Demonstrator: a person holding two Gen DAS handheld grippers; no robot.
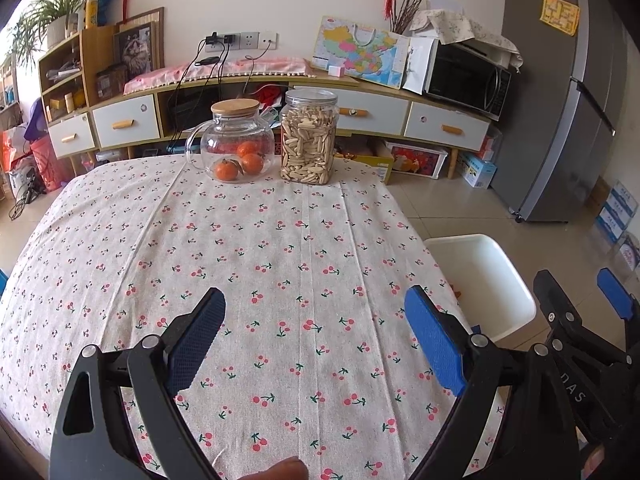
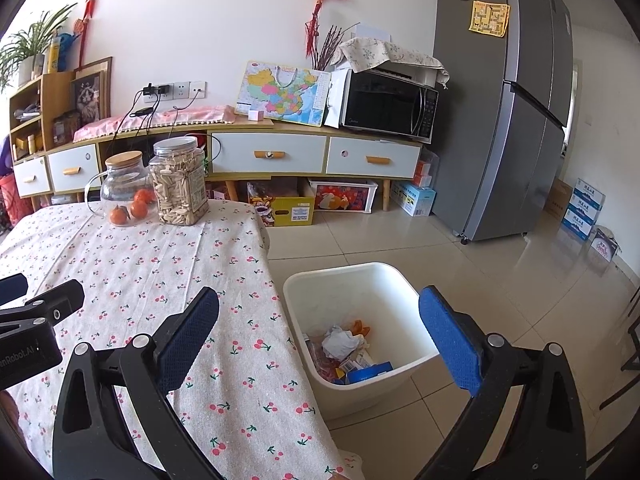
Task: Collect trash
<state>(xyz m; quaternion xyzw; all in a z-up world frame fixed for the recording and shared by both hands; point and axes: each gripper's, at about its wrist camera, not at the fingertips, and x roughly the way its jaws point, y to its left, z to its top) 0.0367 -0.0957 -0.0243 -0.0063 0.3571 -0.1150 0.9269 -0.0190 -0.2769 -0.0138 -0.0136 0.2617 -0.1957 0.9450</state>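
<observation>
On the floor just right of the table sat the white bin (image 2: 352, 280), and that was where the trash was: a crumpled white paper wad (image 2: 340, 342), a scrap of orange peel (image 2: 359, 326), blue and red packaging (image 2: 368, 372), all loose at the bottom. The cherry-print tablecloth (image 1: 280, 260) showed no litter anywhere in view — only the glass teapot (image 1: 232, 146) with its oranges and the plastic seed jar (image 1: 309, 138) at the far edge, and those looked like keepers, not trash.

Left gripper (image 1: 316, 340) hung over the near table, fingers spread wide, nothing between them. Right gripper (image 2: 320, 340) hovered at the table's right edge above the bin, also splayed apart and empty.

Handling call: that rubbish looked feather-light and soft, wrappers likely slippery, the paper wad crushable and easiest pinched at its bulk. The bin itself seemed stiff, smooth plastic and light; its thin rim would be the place to grip. By the look of it, collecting was about finished.
</observation>
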